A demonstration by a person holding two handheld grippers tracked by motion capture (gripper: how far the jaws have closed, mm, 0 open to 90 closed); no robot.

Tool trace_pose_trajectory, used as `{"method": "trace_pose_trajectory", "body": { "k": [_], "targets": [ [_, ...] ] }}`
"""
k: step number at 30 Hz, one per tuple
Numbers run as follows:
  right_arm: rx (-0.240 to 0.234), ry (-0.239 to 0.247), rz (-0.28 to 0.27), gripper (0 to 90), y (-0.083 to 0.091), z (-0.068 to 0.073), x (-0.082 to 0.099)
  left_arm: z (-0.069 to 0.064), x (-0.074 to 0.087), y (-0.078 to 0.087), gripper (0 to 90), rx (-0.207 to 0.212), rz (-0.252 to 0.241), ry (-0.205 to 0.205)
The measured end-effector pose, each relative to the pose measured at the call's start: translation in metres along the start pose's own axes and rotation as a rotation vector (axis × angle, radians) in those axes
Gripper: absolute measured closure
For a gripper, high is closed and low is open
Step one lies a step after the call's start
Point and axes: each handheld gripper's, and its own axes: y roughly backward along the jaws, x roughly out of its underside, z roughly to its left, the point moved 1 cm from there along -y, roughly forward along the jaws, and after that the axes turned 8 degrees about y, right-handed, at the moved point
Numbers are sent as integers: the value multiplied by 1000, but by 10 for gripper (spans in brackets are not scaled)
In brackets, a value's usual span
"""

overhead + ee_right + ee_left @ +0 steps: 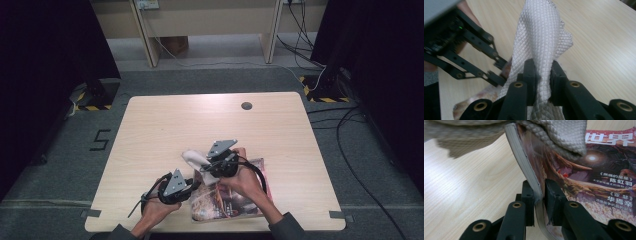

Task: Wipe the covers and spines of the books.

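While both forearms come in from the near edge in the high view, the left hand holds the left gripper low at the near left of the table, pointing right toward the magazine. The right hand reaches farther in, over the magazine, and its right gripper points left and away toward a pale cloth that lies just past the magazine's far left corner. The magazine sits near the table's near edge, right of the middle, partly under the right hand. From up here the jaws are too small to judge.

Along the left gripper view, the left gripper has its jaws drawn nearly together on the magazine, pinching the cover at the spine edge so that this edge lifts off the wood and the stacked page edges show. The cover carries printed characters and a dark, reddish picture. The cloth hangs in from the top, draped over the magazine's raised corner and touching it.

Along the right gripper view, the right gripper is clamped on the cloth, a white waffle-weave fabric bunched between the pads and standing up beyond them. To the left, the left gripper shows from the side, its linkage arms slanting down toward a patch of the magazine at the bottom left. Bare table fills the right side.
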Motion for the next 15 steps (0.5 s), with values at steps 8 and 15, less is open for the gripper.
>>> {"method": "trace_pose_trajectory", "body": {
  "k": [8,15],
  "targets": [
    [-8,17,-1,792,-1,2,-4,0,0,0,782,0,1,-1],
    [3,-21,25,792,2,-12,11,-1,0,0,777,0,0,-1]
  ]
}}
